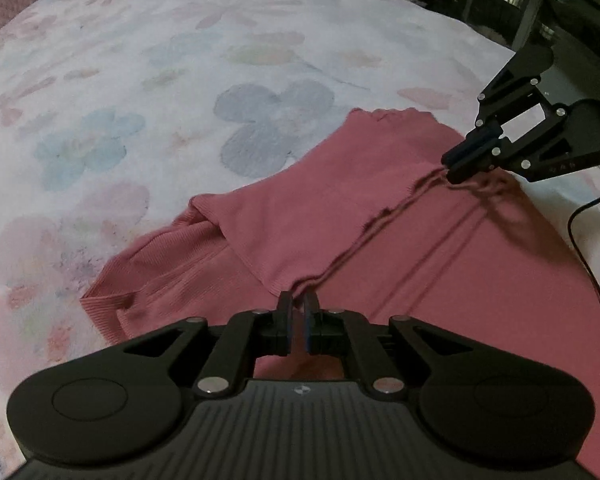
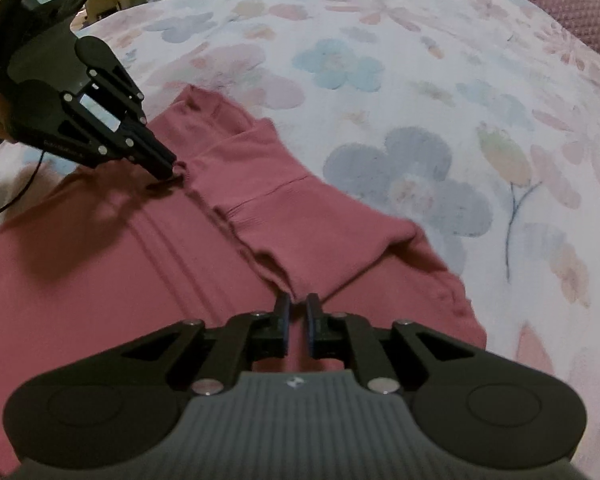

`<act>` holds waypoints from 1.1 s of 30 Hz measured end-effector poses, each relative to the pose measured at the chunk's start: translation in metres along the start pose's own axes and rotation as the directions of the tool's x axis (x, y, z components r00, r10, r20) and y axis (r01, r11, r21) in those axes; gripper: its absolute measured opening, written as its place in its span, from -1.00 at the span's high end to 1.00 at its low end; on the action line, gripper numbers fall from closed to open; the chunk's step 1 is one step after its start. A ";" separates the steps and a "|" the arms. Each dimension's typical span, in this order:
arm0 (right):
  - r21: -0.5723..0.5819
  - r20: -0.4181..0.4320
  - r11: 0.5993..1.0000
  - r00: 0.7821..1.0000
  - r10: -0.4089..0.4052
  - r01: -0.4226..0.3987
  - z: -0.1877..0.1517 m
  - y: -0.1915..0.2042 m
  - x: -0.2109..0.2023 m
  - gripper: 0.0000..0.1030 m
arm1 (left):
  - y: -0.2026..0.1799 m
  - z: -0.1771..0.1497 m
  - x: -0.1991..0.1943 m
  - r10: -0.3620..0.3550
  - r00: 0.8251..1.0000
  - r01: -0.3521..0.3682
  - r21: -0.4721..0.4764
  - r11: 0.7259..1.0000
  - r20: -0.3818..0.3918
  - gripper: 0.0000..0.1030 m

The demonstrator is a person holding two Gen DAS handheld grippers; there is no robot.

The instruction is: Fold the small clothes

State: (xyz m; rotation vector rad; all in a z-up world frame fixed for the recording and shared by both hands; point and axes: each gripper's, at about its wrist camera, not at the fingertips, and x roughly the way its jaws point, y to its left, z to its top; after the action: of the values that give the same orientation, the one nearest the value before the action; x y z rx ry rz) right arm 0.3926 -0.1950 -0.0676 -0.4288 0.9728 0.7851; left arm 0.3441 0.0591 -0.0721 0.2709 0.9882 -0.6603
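Left wrist view is showing the left claw (image 1: 299,300) pinching the folded edge of the pink garment (image 1: 420,280), nearly closed on the cloth. The right claw (image 1: 448,170) is gripping the same fold farther along. The garment is lying on the floral bedspread (image 1: 180,80), one sleeve (image 2: 312,216) folded across it.

l gripper (image 1: 299,300), r gripper (image 2: 298,304), jaws nearly closed
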 end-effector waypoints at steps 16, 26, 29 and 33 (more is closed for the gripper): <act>0.254 -0.055 0.966 0.998 -0.034 0.047 0.024 0.011 0.035 0.90 | -0.020 0.025 0.042 0.097 0.992 -0.104 -0.096 0.990 -0.081 0.87; 0.273 0.013 0.962 1.000 -0.022 0.018 0.017 0.027 -0.012 0.69 | -0.052 0.017 -0.005 0.124 0.991 -0.123 0.018 0.992 -0.045 0.82; 0.248 0.021 0.968 0.999 -0.031 0.025 0.006 0.041 -0.039 0.60 | -0.071 0.007 -0.031 0.109 0.993 -0.106 0.063 0.992 -0.037 0.82; 0.184 0.010 0.982 0.999 -0.033 0.031 -0.017 0.073 -0.071 0.60 | -0.090 -0.019 -0.059 0.060 0.997 -0.057 0.084 0.995 -0.041 0.82</act>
State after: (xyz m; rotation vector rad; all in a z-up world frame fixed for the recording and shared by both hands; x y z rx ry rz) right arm 0.3043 -0.1859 -0.0139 -0.2777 1.0147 0.6614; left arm 0.2527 0.0217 -0.0257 0.3877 0.9923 -0.6450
